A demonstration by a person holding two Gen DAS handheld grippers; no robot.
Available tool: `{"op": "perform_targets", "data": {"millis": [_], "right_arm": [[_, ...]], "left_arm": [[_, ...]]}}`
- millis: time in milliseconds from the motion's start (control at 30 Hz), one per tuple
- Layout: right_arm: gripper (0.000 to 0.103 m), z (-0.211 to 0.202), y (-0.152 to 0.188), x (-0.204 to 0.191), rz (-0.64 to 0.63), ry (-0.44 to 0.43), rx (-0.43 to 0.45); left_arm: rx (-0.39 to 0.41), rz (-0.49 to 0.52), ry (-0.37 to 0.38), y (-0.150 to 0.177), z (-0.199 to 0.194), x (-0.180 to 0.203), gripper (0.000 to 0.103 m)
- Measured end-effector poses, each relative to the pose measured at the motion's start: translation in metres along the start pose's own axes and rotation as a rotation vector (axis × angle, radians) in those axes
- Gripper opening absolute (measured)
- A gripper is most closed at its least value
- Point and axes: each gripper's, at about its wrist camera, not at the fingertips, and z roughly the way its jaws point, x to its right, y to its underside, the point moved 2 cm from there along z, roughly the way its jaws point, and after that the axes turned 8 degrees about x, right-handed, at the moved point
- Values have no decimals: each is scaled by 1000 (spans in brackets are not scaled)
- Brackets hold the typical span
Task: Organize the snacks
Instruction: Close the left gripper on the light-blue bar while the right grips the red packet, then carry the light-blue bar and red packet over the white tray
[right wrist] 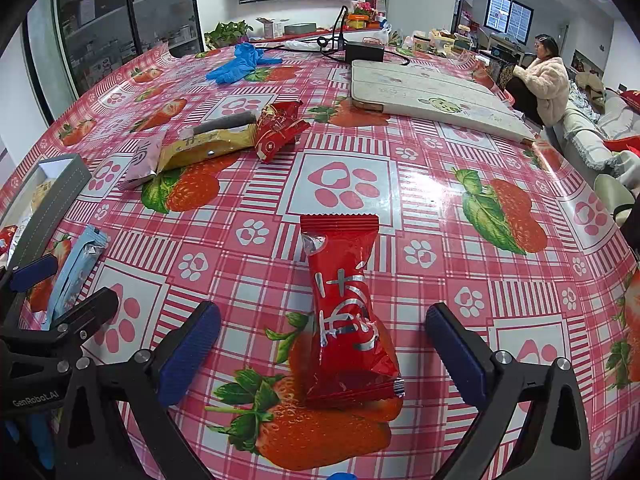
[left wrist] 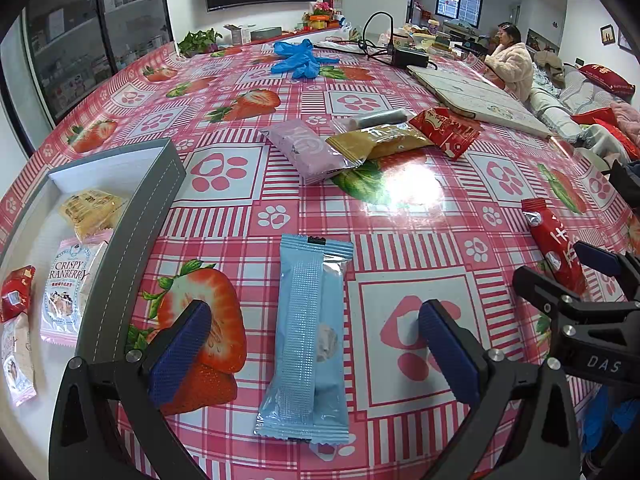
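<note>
A light blue snack packet (left wrist: 310, 336) lies lengthwise on the strawberry tablecloth, between the spread fingers of my left gripper (left wrist: 316, 344), which is open and not touching it. A red snack packet (right wrist: 346, 316) lies between the fingers of my right gripper (right wrist: 324, 352), also open. To the left stands a grey box (left wrist: 132, 232) holding several wrapped snacks, among them a pink cranberry packet (left wrist: 68, 284). Farther back lies a pile: a pink packet (left wrist: 308, 150), a yellow packet (left wrist: 380, 142), a small red packet (left wrist: 448, 128) and a dark roll (left wrist: 380, 118).
Blue gloves (left wrist: 298, 60), a black adapter with cables (left wrist: 408, 56) and a flat white board (left wrist: 476, 96) lie at the table's far side. A person in a pale fluffy coat (left wrist: 514, 64) sits beyond the table at the right. The right gripper (left wrist: 580, 300) shows in the left wrist view.
</note>
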Motion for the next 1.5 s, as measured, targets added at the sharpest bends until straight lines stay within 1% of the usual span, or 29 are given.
{"op": "perform_targets", "data": {"millis": [567,667,767,800,833,900,933,967,1000,1033,1067,1100,1133,1167,1267,1500], "right_arm": [[103,0,0,0,-6,-7,-8],[103,2,-3,0,-5,-6,-32],[103,7,-9,0,-1,-6,-89],[102,8,-11,0,1,-7,-104],[99,9,-13,1,1,-7,-112],[91,9,-16,1,0,-8,-116],[79,8,-17,1,0,-8,-115],[64,6,-19,0,-2,-10,-112],[59,5,-21,0,-6,-12,-111],[55,5,-22,-1,-12,-15,-117],[48,5,-23,-2,-19,-19,-122],[41,5,-23,-3,-22,-22,-121],[26,3,-23,-3,-21,-27,-118],[25,2,-22,-3,-11,-38,-120],[25,-4,-20,0,41,-92,-132],[25,-26,-26,-8,64,-151,-103]], "left_arm": [[0,1,1,0,0,0,103],[-14,5,2,0,-1,1,103],[-45,9,11,2,-4,3,102],[-53,12,12,2,-6,4,99],[-59,12,15,2,-7,5,97],[-77,8,13,0,-8,6,90],[-80,0,8,0,-9,5,87],[-79,-11,0,-1,-9,4,79],[-74,-21,-2,-3,-11,1,68],[-72,-23,1,-4,-11,0,60],[-70,-23,9,-5,-13,-1,40],[-75,-22,17,-6,-14,-2,26],[-82,-29,32,-5,-15,-3,26],[-93,-54,60,-5,-17,-7,26],[-105,-90,92,-3,-24,-13,26],[-58,-86,101,-10,-56,-25,26]]}}
